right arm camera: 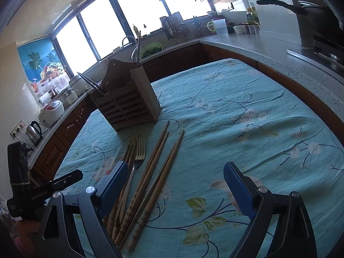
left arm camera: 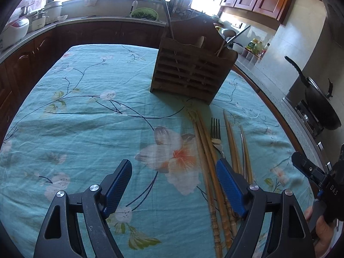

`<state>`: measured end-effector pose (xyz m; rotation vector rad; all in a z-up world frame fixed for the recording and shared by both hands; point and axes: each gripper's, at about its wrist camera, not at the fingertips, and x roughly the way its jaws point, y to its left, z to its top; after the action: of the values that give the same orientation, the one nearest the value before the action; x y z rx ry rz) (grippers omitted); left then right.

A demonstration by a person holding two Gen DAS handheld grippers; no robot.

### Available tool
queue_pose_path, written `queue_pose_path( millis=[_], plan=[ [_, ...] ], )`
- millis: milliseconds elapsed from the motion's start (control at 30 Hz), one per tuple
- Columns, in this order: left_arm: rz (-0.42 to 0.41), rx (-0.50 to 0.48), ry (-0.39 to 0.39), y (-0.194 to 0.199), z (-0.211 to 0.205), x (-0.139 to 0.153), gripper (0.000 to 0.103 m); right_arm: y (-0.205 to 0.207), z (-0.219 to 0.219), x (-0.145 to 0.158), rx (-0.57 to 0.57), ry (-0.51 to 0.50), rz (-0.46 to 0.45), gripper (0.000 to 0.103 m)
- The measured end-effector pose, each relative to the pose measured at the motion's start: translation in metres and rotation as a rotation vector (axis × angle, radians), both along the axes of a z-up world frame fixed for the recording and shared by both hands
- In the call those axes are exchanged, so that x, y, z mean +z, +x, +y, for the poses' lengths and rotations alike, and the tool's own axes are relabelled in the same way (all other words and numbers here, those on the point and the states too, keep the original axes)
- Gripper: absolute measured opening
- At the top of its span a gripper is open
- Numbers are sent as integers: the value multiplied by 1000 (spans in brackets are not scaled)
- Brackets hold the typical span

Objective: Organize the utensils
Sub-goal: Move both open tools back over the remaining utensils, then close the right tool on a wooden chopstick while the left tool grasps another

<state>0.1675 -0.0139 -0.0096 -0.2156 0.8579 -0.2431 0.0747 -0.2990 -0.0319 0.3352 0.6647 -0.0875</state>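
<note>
Kitchen cabinets and bright windows ring your bench (left arm camera: 86, 111), which is draped in a teal floral cloth. At about 12 o'clock in the left wrist view stands the wooden utensil holder (left arm camera: 189, 73), already carrying a few long-handled pieces. Loose on the cloth in front of it lie the bamboo chopsticks (right arm camera: 150, 172) and a metal fork (right arm camera: 137, 159), packed side by side with their tips toward the holder. Your left gripper (left arm camera: 174, 185) hangs over the cloth with jaws spread and nothing between them; the pile sits under its right finger, at about 4 o'clock. Your right gripper (right arm camera: 174, 187) is likewise spread and empty, with the pile passing under its left finger, at about 7 o'clock. Neither pair of jaws is centred on the pile, so closing now would likely catch only an outer stick or clip the cloth. Because the pieces touch one another, a pinch may lift two at once or roll the neighbours apart. The fork lies flat and thin, so it may slip from the pads. A hard push into the holder could tip it.
</note>
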Motion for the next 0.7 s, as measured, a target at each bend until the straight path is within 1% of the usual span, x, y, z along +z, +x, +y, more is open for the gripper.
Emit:
queue_pose_path(
  millis=[100, 167, 267, 300, 333, 367, 400, 433, 467, 500, 533, 567, 600, 633, 667, 700],
  plan=[
    [23, -17, 44, 9, -11, -3, 80, 5, -1, -1, 7, -6, 11, 92],
    [32, -28, 60, 15, -17, -5, 80, 9, -1, -2, 10, -10, 19, 92],
    [40, -46, 84, 26, -25, -7, 79, 20, -3, -4, 9, -28, 44, 90],
    [43, -51, 92, 30, -27, -7, 79, 25, -4, -5, 11, -29, 53, 88],
    [47, -54, 95, 34, -29, -7, 79, 30, -4, -6, 10, -32, 61, 82],
    [50, -61, 94, 38, -32, -8, 78, 36, -5, -7, 8, -36, 71, 80],
    [51, -67, 98, 42, -34, -8, 77, 42, -6, -8, 8, -38, 83, 74],
    [52, -73, 108, 47, -38, -10, 74, 50, -7, -10, 10, -36, 96, 67],
    [56, -80, 120, 52, -41, -11, 69, 57, -8, -13, 9, -36, 109, 64],
    [60, -88, 126, 57, -45, -13, 66, 64, -9, -16, 7, -39, 127, 55],
    [66, -95, 131, 63, -48, -15, 60, 72, -10, -19, 7, -38, 142, 47],
    [74, -102, 136, 68, -50, -17, 56, 79, -12, -22, 7, -32, 155, 44],
    [82, -106, 138, 72, -53, -19, 54, 87, -13, -26, 8, -30, 171, 41],
    [89, -110, 129, 77, -54, -21, 48, 94, -13, -29, 10, -31, 182, 39],
    [96, -113, 113, 81, -55, -23, 45, 99, -13, -31, 13, -36, 190, 37],
    [104, -115, 104, 85, -56, -26, 45, 105, -13, -34, 17, -46, 203, 33]
  ],
)
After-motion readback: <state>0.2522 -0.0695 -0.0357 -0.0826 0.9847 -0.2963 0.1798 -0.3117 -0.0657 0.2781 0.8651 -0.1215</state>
